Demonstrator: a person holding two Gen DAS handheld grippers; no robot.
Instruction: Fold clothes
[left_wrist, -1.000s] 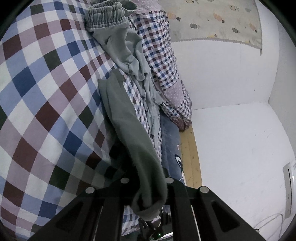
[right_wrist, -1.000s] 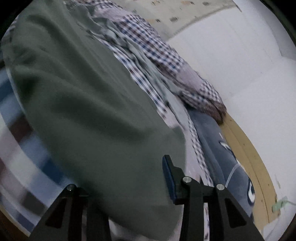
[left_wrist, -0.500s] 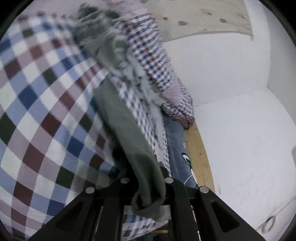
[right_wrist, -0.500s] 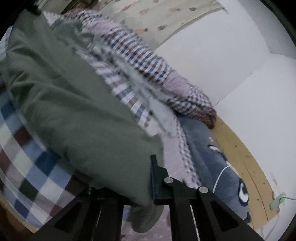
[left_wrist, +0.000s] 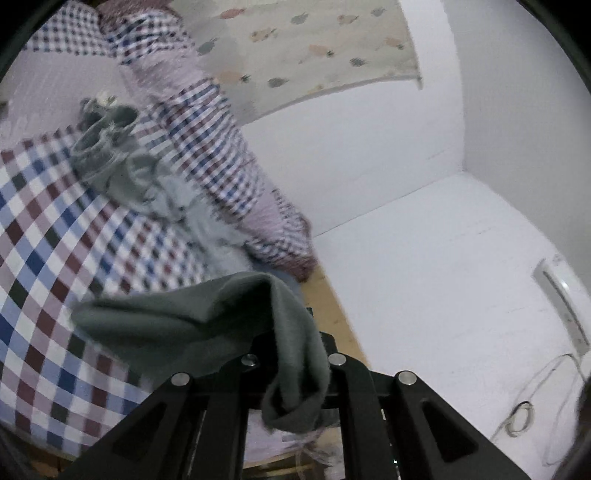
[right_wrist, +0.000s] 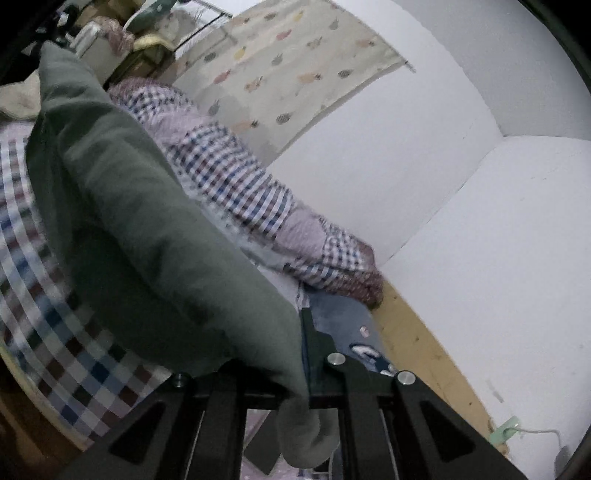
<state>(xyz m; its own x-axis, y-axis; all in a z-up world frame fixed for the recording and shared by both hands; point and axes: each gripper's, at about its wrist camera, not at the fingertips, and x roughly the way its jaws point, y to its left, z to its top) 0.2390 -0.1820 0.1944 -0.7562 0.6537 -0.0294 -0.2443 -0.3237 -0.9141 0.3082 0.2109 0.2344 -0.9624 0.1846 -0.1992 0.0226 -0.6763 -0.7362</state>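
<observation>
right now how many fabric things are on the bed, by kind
dark green garment held in both jaws: 1
crumpled grey-green trousers with elastic waistband: 1
checked bedsheet in blue, maroon and white: 1
rolled small-check quilt along the wall: 1
blue printed cushion at the bed edge: 1
total: 5

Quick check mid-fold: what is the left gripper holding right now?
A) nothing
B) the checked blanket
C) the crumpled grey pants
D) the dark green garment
D: in the left wrist view, the dark green garment is pinched in the left gripper, its end drooping below the fingers.
</observation>
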